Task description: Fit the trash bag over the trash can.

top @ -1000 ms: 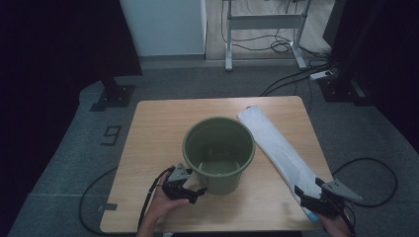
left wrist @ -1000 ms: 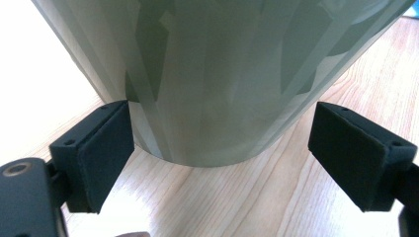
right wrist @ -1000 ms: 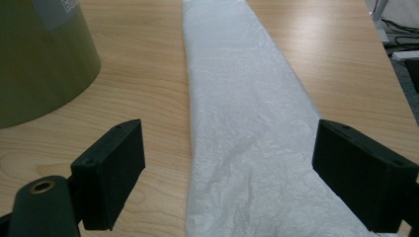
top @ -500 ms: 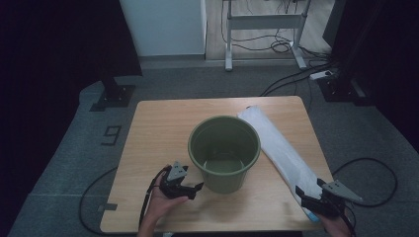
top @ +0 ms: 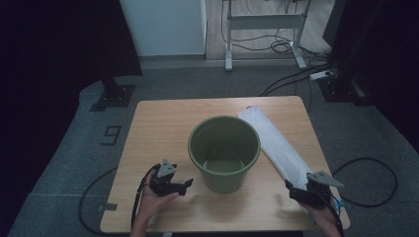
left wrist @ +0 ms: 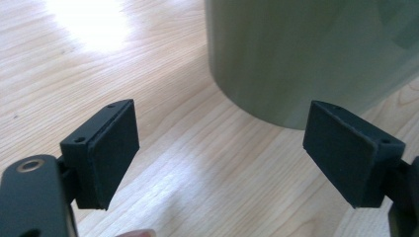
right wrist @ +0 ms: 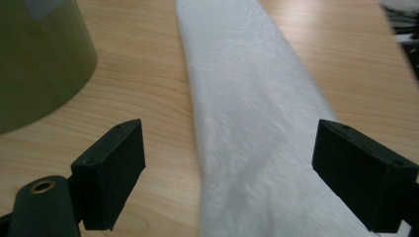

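Green bucket (top: 224,153) stands upright mid-table, no readable label on it; a pale patch on its wall in the right gripper view is too blurred to read. Left gripper (top: 184,184), jaws spread wide and empty, sits at the bucket's eight o'clock, close beside it. Right gripper (right wrist: 225,173), jaws wide apart, straddles the folded white bag (right wrist: 252,108), lying at the bucket's three o'clock.

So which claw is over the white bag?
The right claw: its open jaws straddle the white bag. The left claw faces the green bucket instead.
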### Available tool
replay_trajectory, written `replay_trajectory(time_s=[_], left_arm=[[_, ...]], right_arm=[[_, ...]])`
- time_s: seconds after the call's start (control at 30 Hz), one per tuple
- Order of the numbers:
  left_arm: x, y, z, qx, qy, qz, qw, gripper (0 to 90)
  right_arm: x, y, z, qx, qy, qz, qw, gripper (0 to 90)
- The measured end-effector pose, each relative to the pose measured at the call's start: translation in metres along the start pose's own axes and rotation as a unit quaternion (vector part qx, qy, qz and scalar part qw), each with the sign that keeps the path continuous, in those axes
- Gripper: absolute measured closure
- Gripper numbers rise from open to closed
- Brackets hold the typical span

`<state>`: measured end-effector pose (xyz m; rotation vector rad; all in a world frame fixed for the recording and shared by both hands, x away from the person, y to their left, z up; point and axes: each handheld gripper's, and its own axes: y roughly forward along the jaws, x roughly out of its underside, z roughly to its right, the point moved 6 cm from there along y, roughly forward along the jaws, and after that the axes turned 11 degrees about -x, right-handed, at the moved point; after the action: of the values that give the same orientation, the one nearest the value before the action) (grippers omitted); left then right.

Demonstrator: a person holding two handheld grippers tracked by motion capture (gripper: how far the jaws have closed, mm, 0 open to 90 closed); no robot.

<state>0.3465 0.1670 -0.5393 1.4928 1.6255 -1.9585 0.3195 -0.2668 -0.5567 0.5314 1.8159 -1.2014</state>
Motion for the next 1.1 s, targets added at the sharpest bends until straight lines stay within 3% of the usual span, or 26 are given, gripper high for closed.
replay_trajectory(time_s=[0.13, 0.17, 0.27, 0.4, 0.57, 0.77, 1.0, 1.1], left_arm=[[0.004, 0.000, -0.009, -0.004, -0.011, -0.003, 0.9999, 14.1], [0.005, 0.000, -0.010, -0.005, -0.011, -0.005, 0.9999, 14.1], [0.009, -0.002, -0.012, -0.006, -0.015, -0.006, 0.9999, 14.2], [0.015, -0.002, -0.013, -0.007, -0.020, -0.011, 0.9997, 14.3], [0.016, -0.002, -0.013, -0.008, -0.018, -0.014, 0.9997, 14.3], [0.017, -0.001, -0.014, -0.008, -0.019, -0.017, 0.9997, 14.5], [0.013, -0.001, -0.014, -0.005, -0.024, -0.008, 0.9997, 14.7], [0.009, -0.005, -0.015, -0.003, -0.030, 0.002, 0.9995, 14.9]], right_arm=[[-0.004, 0.020, -0.002, -0.005, -0.009, -0.028, 0.9995, 12.5], [-0.008, 0.033, -0.001, -0.002, -0.011, -0.045, 0.9989, 12.5], [-0.014, 0.046, 0.001, 0.006, -0.014, -0.064, 0.9978, 12.5], [-0.030, 0.069, 0.003, 0.000, -0.015, -0.071, 0.9974, 12.6], [-0.034, 0.092, 0.009, 0.003, -0.007, -0.089, 0.9960, 12.6], [-0.030, 0.103, 0.014, 0.010, 0.001, -0.106, 0.9943, 12.9], [-0.024, 0.102, 0.018, 0.018, 0.004, -0.116, 0.9931, 14.4], [-0.024, 0.100, 0.022, 0.027, 0.010, -0.111, 0.9934, 22.2]])
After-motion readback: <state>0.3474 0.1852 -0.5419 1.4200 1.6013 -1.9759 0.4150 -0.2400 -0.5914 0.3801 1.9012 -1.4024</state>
